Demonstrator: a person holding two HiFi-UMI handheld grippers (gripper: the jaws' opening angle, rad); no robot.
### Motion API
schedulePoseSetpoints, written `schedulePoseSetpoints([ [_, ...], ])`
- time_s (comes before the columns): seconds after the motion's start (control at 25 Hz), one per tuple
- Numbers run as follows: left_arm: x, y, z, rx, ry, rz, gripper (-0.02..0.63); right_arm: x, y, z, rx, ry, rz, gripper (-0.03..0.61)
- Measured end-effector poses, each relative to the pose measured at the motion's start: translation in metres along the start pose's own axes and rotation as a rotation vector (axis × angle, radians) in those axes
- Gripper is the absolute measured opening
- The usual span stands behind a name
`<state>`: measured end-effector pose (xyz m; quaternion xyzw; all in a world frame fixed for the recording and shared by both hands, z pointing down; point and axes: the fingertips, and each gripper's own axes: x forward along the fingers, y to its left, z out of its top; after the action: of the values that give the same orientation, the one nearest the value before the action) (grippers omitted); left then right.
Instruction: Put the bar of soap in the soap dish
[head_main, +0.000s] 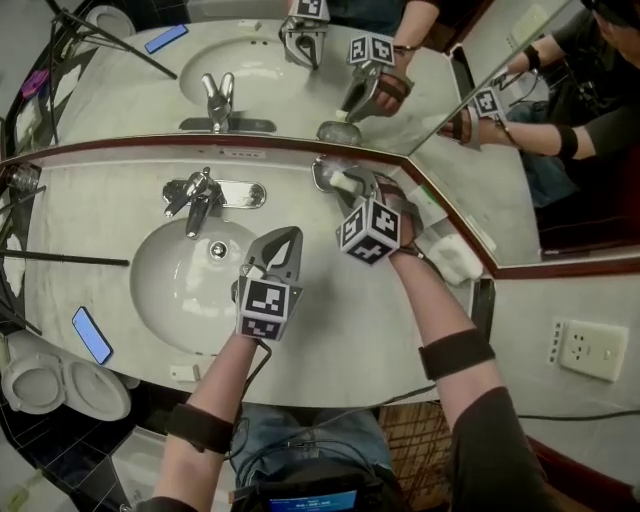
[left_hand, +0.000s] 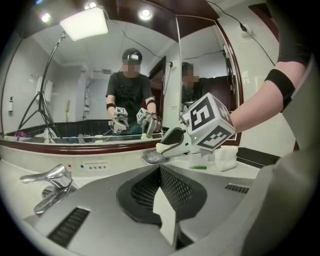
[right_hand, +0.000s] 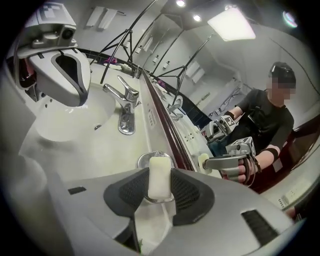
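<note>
A pale cream bar of soap (right_hand: 159, 181) stands on end between the pads of my right gripper (right_hand: 159, 192), which is shut on it. Just past it, a round clear soap dish (right_hand: 146, 159) sits on the counter by the mirror. In the head view the right gripper (head_main: 347, 183) holds the soap (head_main: 341, 181) at the dish (head_main: 320, 174), behind the right side of the basin. I cannot tell whether the soap touches the dish. My left gripper (head_main: 286, 240) hovers over the basin's right rim, shut and empty. Its own view shows its jaws (left_hand: 160, 173) together, and the soap dish (left_hand: 154, 158) beyond them.
A chrome faucet (head_main: 201, 202) stands behind the white basin (head_main: 185, 290). A blue phone (head_main: 91, 334) lies at the counter's front left. A folded white cloth (head_main: 455, 256) lies in the right corner. The mirror (head_main: 300, 70) runs along the back and right.
</note>
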<state>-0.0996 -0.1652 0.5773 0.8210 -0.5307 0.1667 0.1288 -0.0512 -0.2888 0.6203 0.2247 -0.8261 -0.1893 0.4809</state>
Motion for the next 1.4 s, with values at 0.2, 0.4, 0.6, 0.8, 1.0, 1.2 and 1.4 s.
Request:
schedulePoseSetpoints([
  [0.2,0.006,0.004,0.001,-0.019,-0.014,0.002,0.0,0.021,0.004,0.001,-0.039,0.023,0.027,0.152],
  [0.4,0.007,0.01,-0.002,-0.042,-0.008,0.007,0.0,0.03,0.004,0.0,-0.04,0.029,0.027,0.164],
  [0.6,0.009,0.011,-0.004,-0.055,-0.006,0.009,0.0,0.029,0.0,-0.001,-0.033,0.032,0.018,0.181],
  [0.8,0.008,0.011,-0.007,-0.071,0.001,0.011,0.0,0.029,0.0,-0.003,-0.01,0.033,0.013,0.179],
  [1.0,0.002,0.01,-0.005,-0.076,0.005,0.015,0.0,0.015,-0.002,-0.001,0.038,0.014,-0.003,0.172],
  [1.2,-0.017,0.009,0.011,-0.088,0.002,0.021,0.0,-0.026,0.001,0.008,0.117,-0.022,-0.006,0.042],
  [1.4,-0.044,0.005,0.036,-0.084,-0.005,0.02,0.0,-0.082,0.003,0.013,0.278,-0.088,-0.002,0.018],
])
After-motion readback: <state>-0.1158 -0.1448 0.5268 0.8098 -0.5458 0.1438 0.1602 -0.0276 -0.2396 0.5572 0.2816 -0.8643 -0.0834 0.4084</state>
